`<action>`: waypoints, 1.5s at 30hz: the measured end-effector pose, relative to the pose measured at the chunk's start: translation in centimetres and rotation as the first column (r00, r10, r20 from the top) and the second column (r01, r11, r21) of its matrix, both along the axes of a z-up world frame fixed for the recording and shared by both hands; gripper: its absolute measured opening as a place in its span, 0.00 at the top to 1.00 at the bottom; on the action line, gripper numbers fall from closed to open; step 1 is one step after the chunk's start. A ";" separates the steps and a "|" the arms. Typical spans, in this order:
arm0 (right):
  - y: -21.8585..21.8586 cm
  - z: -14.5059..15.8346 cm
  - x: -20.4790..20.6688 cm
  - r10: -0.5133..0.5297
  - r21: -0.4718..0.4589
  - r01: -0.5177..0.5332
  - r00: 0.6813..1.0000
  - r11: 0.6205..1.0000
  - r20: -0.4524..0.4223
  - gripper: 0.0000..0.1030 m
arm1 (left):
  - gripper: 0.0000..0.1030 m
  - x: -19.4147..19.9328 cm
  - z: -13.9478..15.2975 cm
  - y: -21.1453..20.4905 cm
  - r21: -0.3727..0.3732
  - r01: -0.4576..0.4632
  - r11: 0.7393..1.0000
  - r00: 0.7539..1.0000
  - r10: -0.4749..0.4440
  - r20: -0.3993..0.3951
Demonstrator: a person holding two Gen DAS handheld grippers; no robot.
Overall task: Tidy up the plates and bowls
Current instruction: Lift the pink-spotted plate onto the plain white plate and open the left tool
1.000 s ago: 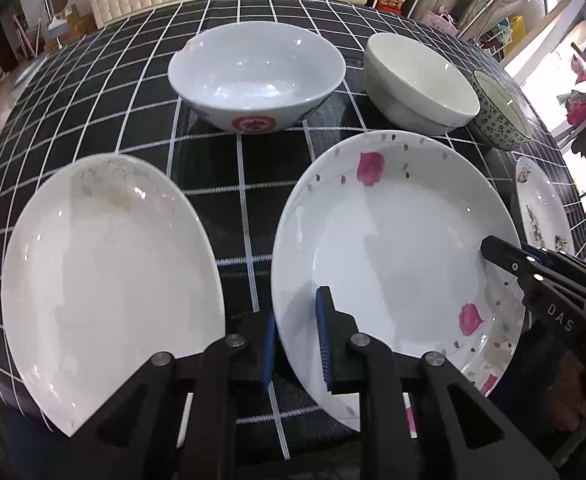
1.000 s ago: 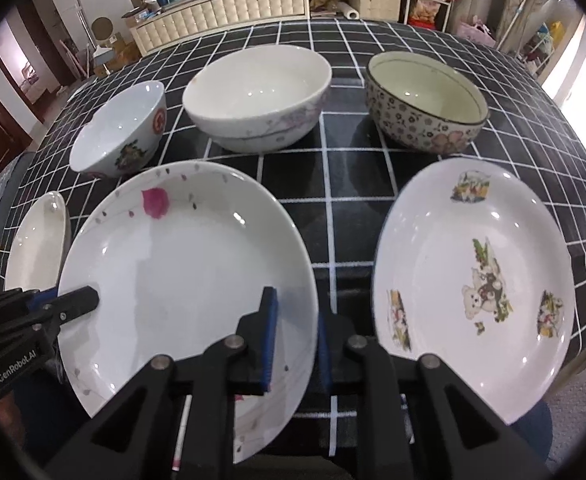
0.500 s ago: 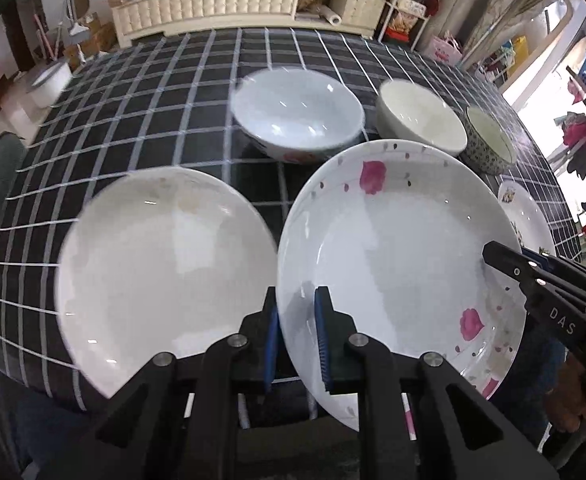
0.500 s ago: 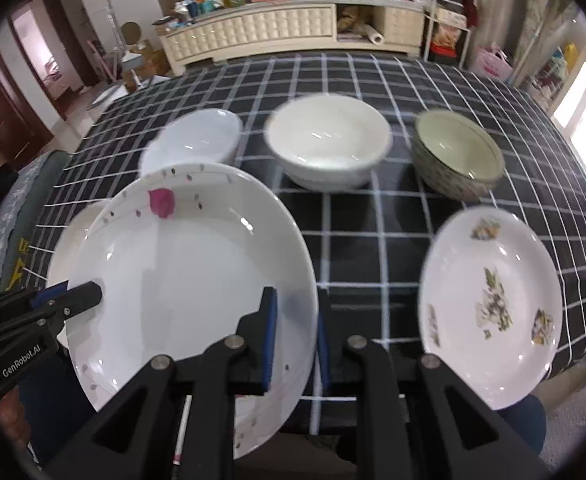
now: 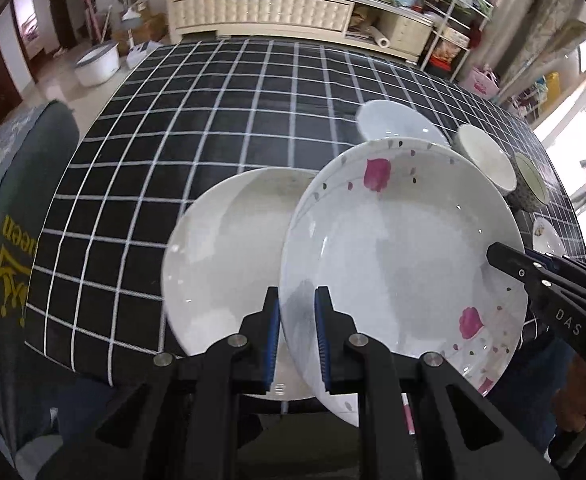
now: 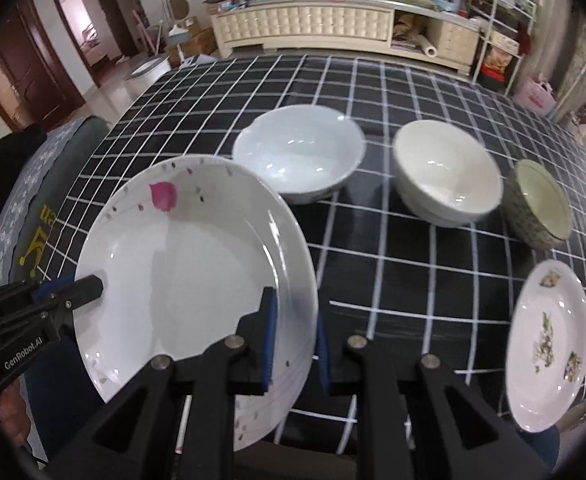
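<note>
Both grippers hold the pink-flower plate (image 5: 405,248) by opposite rims, lifted above the table and tilted. My left gripper (image 5: 297,336) is shut on its left rim; my right gripper (image 6: 293,340) is shut on its right rim (image 6: 297,280). The flower plate overlaps the right side of a plain white plate (image 5: 229,256) lying on the checked cloth below it. Three bowls stand behind: a pale blue-white bowl (image 6: 299,152), a cream bowl (image 6: 447,172) and a patterned dark bowl (image 6: 539,204). A cartoon-print plate (image 6: 549,344) lies at the right front.
The black-and-white checked tablecloth (image 5: 213,92) covers the table, with bare cloth at the far and left parts. A grey-blue cushioned seat (image 5: 5,216) stands at the table's left edge. A cream sideboard (image 6: 305,28) is behind the table.
The flower plate has risen off the table and moved left, now overlapping the plain white plate. Both grippers kept their hold and rose with it; the bowls look farther away.
</note>
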State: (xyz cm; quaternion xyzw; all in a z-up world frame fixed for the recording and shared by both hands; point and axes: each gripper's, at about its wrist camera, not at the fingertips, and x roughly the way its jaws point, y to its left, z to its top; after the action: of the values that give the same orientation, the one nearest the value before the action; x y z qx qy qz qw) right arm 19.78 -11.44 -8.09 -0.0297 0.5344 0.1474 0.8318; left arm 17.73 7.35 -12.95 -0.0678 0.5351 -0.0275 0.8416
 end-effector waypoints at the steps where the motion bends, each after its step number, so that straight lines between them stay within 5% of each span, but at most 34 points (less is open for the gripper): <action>1: 0.4 -0.2 0.1 0.009 -0.006 -0.009 1.000 1.000 -0.004 0.79 | 0.86 -0.1 -0.1 0.5 -0.001 -0.010 1.000 1.000 0.010 -0.003; 19: 5.2 -1.6 1.4 0.078 -0.042 -0.079 0.997 0.996 -0.018 0.79 | 0.86 0.1 -2.5 5.2 0.021 -0.088 0.996 0.995 0.089 -0.041; 45: 5.6 -2.0 1.3 0.082 -0.063 -0.083 0.996 0.995 -0.022 0.79 | 0.86 -0.2 -2.4 7.6 0.038 -0.144 0.989 0.989 0.145 -0.013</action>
State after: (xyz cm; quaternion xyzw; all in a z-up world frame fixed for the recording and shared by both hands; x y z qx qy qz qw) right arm 21.07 -5.81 -10.09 -0.0770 0.5450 0.1648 0.8185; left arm 17.57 14.98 -15.35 -0.0911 0.5357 0.0440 0.8383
